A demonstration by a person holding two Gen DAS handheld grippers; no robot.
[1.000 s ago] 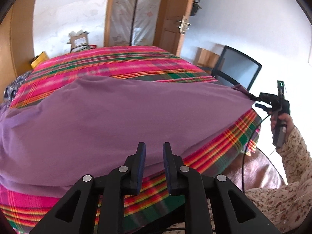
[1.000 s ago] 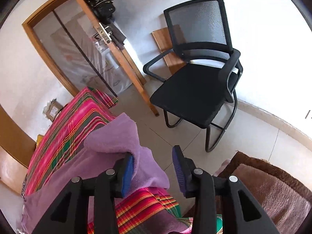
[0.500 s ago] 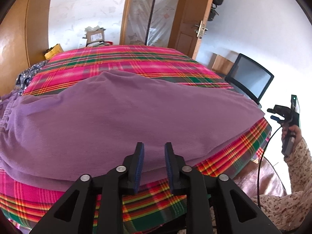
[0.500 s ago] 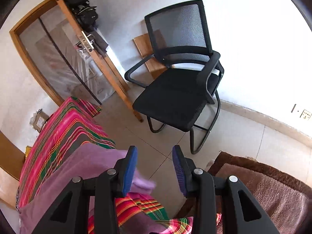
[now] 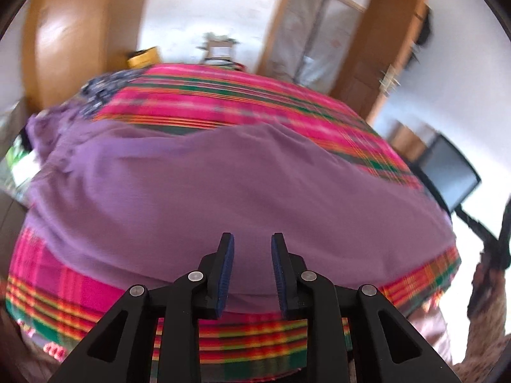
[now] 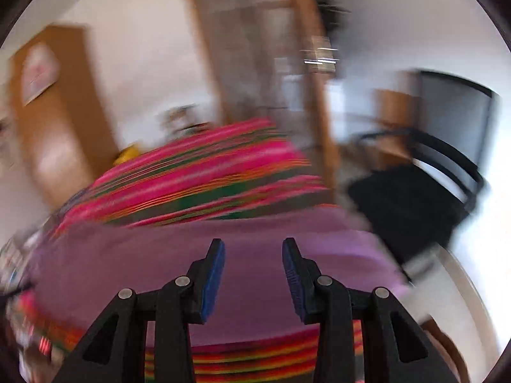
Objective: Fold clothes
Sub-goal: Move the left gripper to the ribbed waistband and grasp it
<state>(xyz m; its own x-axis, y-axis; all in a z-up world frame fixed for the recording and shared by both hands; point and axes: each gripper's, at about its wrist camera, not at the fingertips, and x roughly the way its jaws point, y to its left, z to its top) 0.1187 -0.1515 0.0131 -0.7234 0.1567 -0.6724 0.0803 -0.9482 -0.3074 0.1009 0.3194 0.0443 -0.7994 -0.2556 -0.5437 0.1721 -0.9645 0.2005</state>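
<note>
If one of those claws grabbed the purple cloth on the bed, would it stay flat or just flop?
Probably flop: the purple cloth drapes softly over the plaid bedspread, with wrinkles at its far left. It looks thin, so likely light. A single pinch would probably lift one part and leave the rest trailing.

one purple garment (image 5: 242, 191), one plaid bedspread (image 5: 230, 102), one black chair (image 6: 424, 198), two tools.

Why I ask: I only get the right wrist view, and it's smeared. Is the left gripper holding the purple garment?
Observer: No. The left gripper is open and empty, poised over the near edge of the purple garment.
Operator: Is anything else lying on the bed?
Observer: Yes, a dark patterned cloth lies at the far left corner of the plaid bedcover.
</note>
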